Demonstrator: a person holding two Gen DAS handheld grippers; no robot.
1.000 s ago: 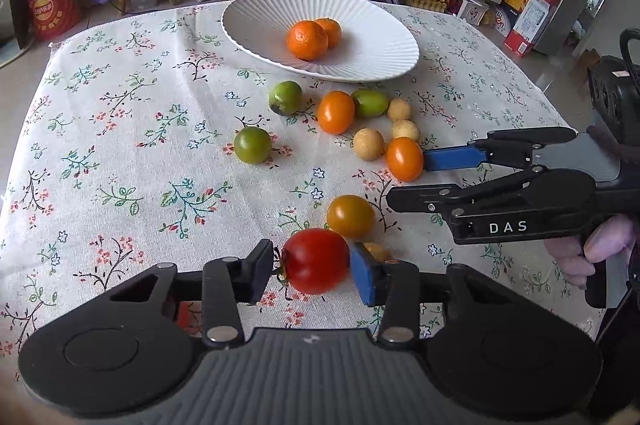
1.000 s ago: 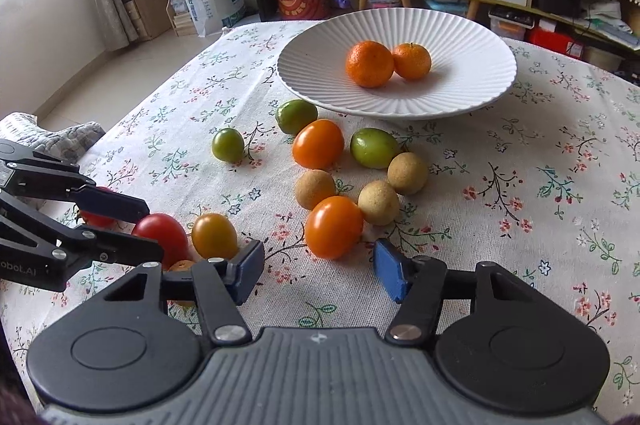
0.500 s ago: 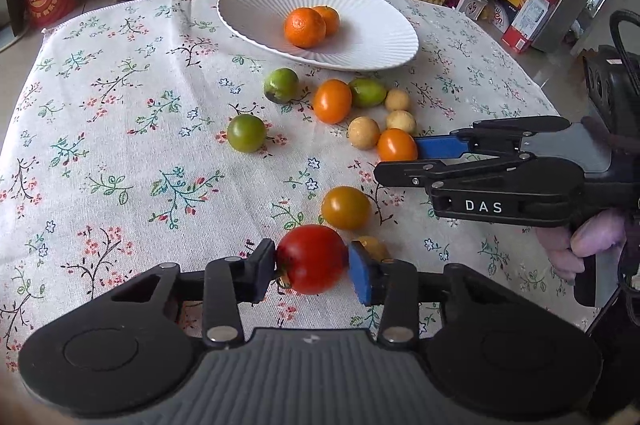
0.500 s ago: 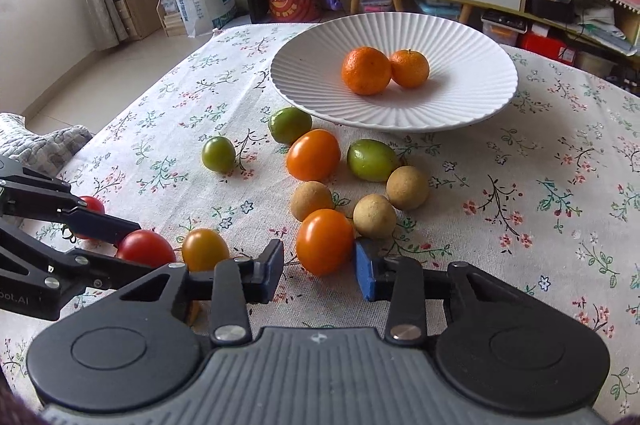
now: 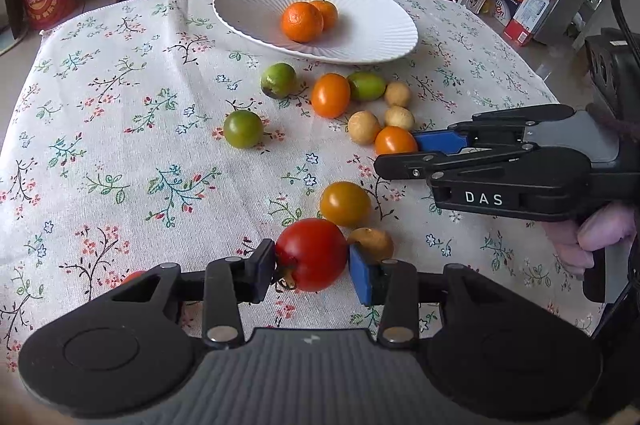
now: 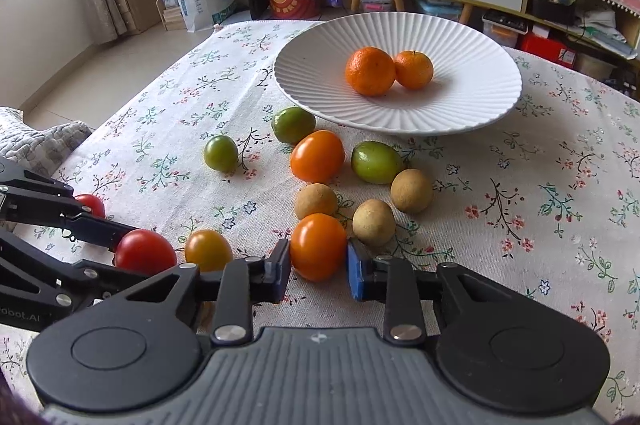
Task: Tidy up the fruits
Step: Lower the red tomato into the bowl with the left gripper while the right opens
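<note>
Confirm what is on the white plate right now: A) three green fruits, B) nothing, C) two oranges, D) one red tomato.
C: two oranges sit side by side, touching, on the white plate; every other fruit lies on the tablecloth.

Black hand-held gripper (image 5: pixel 312 267) w/ blue pads, "DAS" marking.

You have a red tomato (image 5: pixel 311 253) and an orange tomato (image 6: pixel 318 246) each clamped low over the worktop (image 5: pixel 120 129); two mandarins (image 6: pixel 370 71) sit on the white plate (image 6: pixel 472 97).
</note>
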